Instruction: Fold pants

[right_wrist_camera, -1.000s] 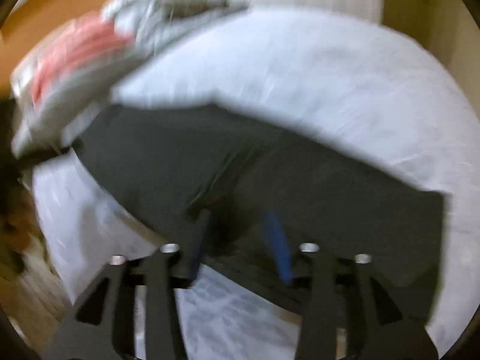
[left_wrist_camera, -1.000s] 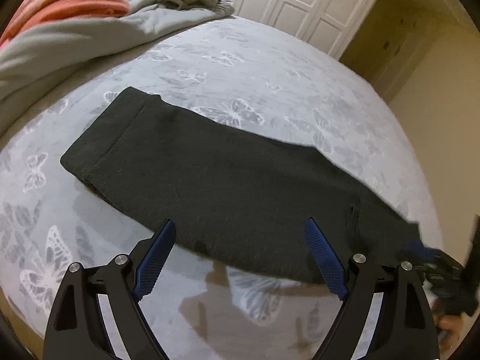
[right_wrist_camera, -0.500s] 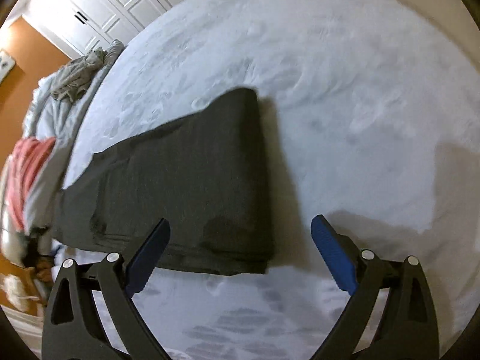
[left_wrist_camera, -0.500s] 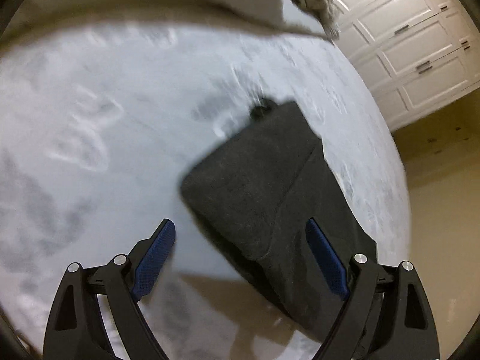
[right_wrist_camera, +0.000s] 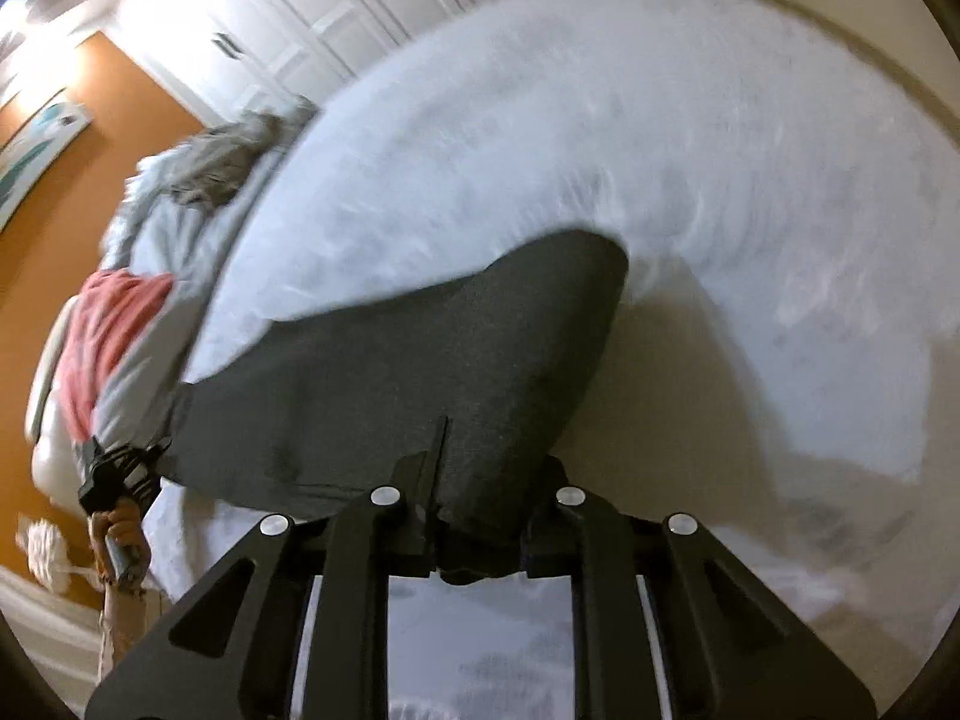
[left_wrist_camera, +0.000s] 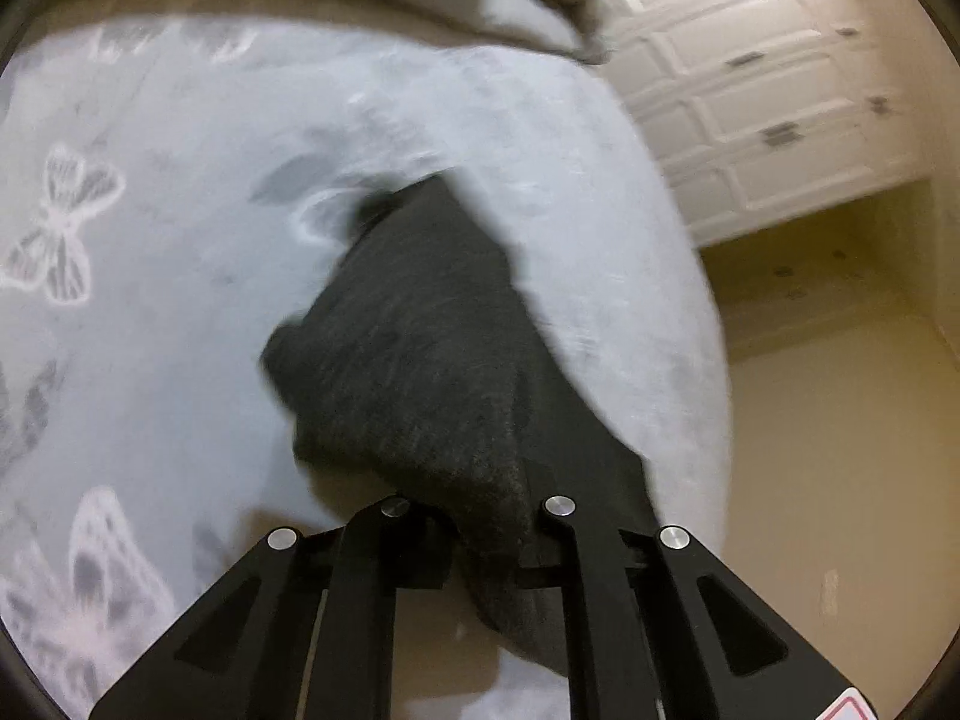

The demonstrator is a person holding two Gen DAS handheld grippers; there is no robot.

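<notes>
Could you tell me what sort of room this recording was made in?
Most likely a bedroom: the dark grey pants lie on a pale grey bedspread with a butterfly pattern, rumpled grey and red bedding is heaped at one end, and white panelled closet doors line the wall.

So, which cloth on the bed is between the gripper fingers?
The dark grey pants: both the left gripper and right gripper are closing on them. The red cloth and crumpled grey garment lie apart, untouched.
</notes>
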